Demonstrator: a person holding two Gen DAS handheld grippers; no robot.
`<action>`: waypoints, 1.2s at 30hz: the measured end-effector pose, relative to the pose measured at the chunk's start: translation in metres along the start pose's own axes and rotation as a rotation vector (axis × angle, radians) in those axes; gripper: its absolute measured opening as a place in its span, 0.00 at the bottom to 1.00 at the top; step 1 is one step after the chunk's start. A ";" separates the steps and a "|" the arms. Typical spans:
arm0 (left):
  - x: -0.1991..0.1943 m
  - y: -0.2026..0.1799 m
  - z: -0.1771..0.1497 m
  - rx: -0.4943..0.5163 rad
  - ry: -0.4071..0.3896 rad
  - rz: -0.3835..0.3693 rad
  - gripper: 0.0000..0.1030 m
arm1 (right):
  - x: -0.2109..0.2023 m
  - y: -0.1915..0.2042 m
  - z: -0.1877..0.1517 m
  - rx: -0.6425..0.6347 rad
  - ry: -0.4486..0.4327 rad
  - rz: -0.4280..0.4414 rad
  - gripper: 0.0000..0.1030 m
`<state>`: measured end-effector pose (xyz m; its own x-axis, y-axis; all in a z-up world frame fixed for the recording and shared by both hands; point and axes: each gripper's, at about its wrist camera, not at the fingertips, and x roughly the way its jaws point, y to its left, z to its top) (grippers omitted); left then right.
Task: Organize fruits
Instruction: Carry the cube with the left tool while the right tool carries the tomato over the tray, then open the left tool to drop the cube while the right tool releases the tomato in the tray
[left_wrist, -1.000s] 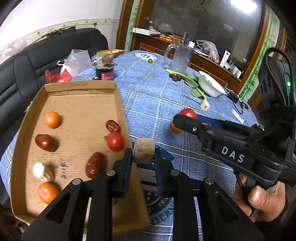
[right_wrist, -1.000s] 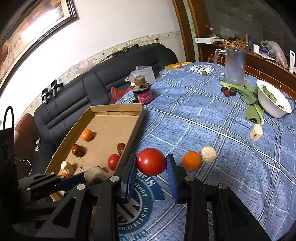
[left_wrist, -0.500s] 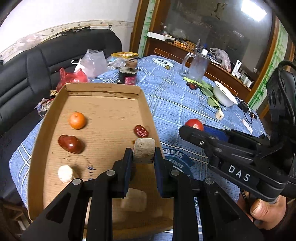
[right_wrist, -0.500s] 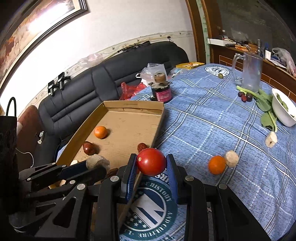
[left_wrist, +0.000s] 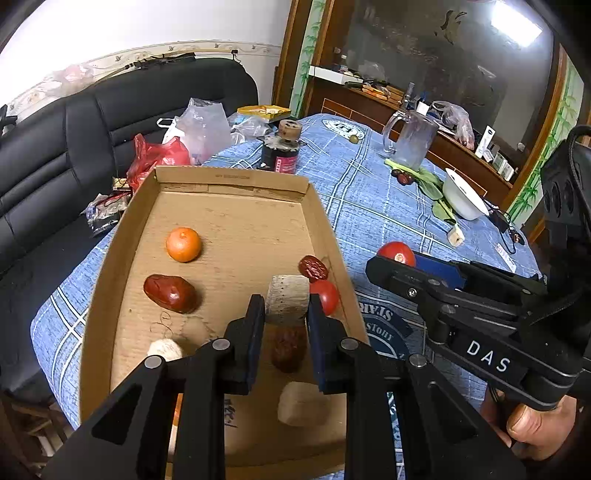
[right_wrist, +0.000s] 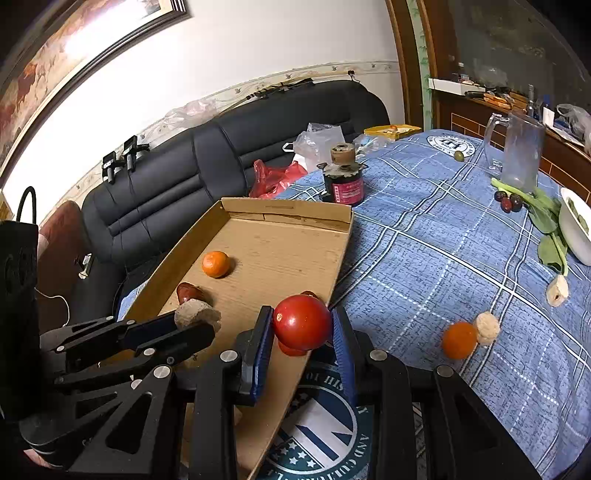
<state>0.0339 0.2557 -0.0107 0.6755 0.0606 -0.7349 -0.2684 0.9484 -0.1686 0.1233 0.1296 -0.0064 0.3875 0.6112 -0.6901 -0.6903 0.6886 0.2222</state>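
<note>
The left gripper (left_wrist: 286, 312) pinches a pale root chunk (left_wrist: 287, 302) over the cardboard tray (left_wrist: 236, 177); its jaws half hide a dark date (left_wrist: 289, 349) below them. The right gripper (right_wrist: 303, 332) clamps a tomato (right_wrist: 302, 322) above the tray's near edge, hiding another red fruit beneath. "DAS" reads on the right gripper's side; the tablecloth (right_wrist: 424, 258) lettering is cut off.

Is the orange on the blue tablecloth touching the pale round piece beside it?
Yes: in the right wrist view the orange sits against the pale round piece on the tablecloth, with no gap visible.
</note>
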 end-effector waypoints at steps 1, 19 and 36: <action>0.001 0.002 0.001 0.001 0.000 0.002 0.20 | 0.002 0.001 0.001 -0.002 0.002 0.001 0.31; 0.035 0.053 0.062 -0.032 0.028 0.045 0.20 | 0.062 0.008 0.038 -0.065 0.054 0.014 0.31; 0.097 0.080 0.094 -0.044 0.137 0.127 0.20 | 0.124 0.005 0.058 -0.116 0.147 0.001 0.31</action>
<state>0.1423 0.3669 -0.0340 0.5353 0.1336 -0.8341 -0.3774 0.9212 -0.0946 0.2032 0.2313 -0.0509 0.2988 0.5422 -0.7853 -0.7596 0.6333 0.1481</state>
